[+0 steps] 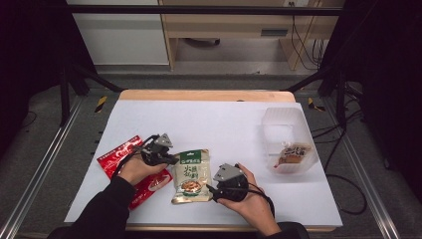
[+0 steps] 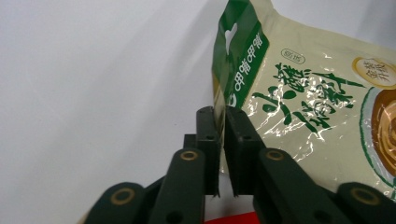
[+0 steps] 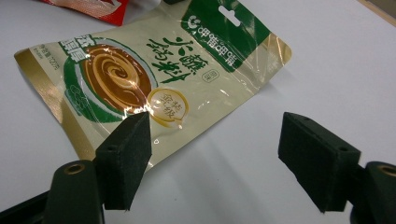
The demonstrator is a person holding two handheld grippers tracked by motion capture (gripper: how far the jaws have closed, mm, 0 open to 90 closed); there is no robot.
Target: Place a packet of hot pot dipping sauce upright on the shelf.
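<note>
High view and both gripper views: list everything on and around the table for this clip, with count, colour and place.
Beige-and-green pouch: one, near centre of the table, top edge pinched by the left gripper.
Red pouch: one, red, left side, partly under the left hand.
Clear plastic bin: one, translucent white, right side.
Small packet: one, brown and white, inside the bin's near end.
Table cover: one, white.
Left gripper: black, shut on the pouch edge.
Right gripper: black, jaws apart, beside the pouch.
Hands: left hand, right hand, dark sleeves.
</note>
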